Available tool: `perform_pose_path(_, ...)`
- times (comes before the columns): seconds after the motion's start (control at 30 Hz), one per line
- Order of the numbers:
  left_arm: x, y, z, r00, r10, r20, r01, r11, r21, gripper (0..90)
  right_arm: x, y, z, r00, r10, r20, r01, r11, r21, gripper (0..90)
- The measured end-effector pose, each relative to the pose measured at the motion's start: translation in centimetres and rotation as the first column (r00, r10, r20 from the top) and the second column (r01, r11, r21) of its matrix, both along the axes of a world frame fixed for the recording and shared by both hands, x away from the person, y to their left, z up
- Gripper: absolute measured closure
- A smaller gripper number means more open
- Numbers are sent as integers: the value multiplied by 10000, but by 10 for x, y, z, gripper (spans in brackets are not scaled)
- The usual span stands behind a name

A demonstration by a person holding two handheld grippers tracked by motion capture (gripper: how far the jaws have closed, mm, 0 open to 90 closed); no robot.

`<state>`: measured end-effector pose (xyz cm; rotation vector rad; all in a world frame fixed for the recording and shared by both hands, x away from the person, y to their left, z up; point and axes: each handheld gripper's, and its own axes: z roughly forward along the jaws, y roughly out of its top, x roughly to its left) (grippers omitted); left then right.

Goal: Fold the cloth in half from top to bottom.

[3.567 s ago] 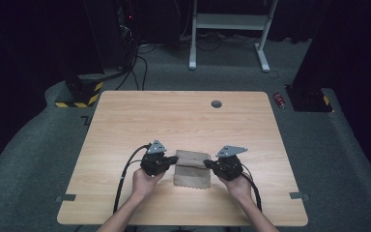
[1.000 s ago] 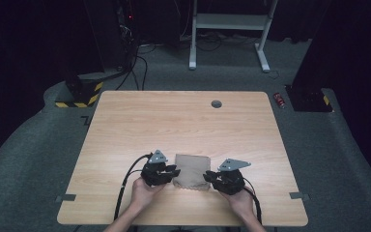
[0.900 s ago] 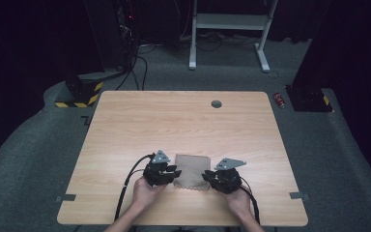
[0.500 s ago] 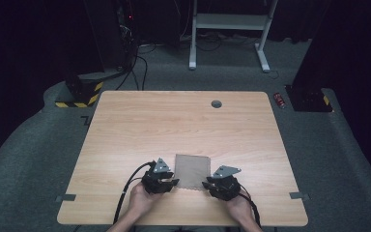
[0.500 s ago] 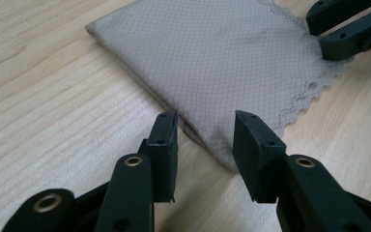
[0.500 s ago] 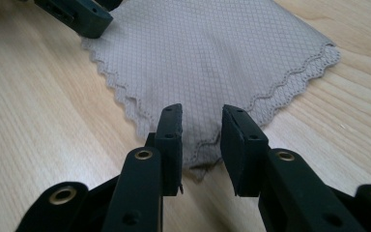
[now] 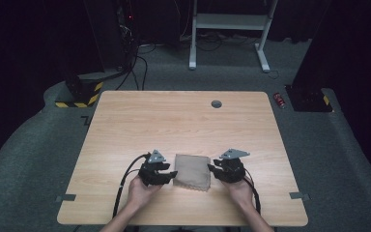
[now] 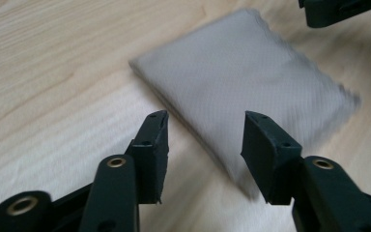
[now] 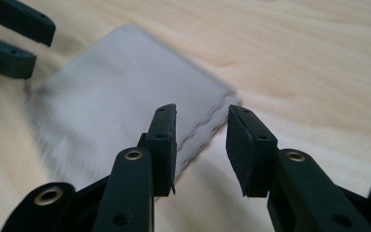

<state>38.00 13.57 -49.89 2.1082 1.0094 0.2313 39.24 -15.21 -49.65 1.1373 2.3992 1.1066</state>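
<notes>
Cloth: the folded grey cloth (image 7: 192,172) is lying flat on your desk (image 7: 183,121), in the lower middle of the high view, between your two grippers.
Left gripper: your left gripper (image 7: 170,175) is sitting just beside the cloth's left edge. In the left gripper view (image 8: 205,137) its jaws are standing apart and have just been opening; the cloth's near edge is lying between and beyond them, and the pads are not pressing on it.
Right gripper: your right gripper (image 7: 212,170) is sitting just beside the cloth's right edge. In the right gripper view (image 9: 202,140) its jaws are standing apart and have just been opening; a layered corner of the cloth (image 9: 125,96) is lying just ahead of the gap, not pinched.
Writing: you are showing no readable brand, label or lettering on the cloth, the grippers or the desk.
Surroundings: a small round grommet (image 7: 216,103) is sitting near the desk's far edge, upper middle of the frame.
</notes>
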Motion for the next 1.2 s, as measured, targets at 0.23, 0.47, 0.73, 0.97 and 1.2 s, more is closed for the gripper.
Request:
perform_pose_path(0.23, 30, -4, 0, 9938, 1099, -143, -1097, 9938, 159, 487, 28, 12, -7, 9993, -256, -276, 250, 9994, -230, 633)
perform_pose_path(0.47, 55, -12, -10, 9878, 1513, -371, -1488, 9869, 627, 497, 43, 18, -17, 9969, -233, -750, 204, 9990, -395, 742)
perform_pose_path(0.73, 61, -20, -10, 9948, 902, -477, -853, 9917, 965, 811, 49, 26, -14, 9977, 100, -672, -155, 9966, -808, 884)
perform_pose_path(0.97, 70, -16, -10, 9938, 1047, -380, -1020, 9925, 674, 889, 57, 28, -7, 9995, 62, -321, -89, 9964, -844, 889)
perform_pose_path(1.2, 87, -8, -10, 9871, 1598, -102, -1592, 9862, 458, 889, 77, 42, -4, 9997, -254, -74, 244, 9936, -1101, 889)
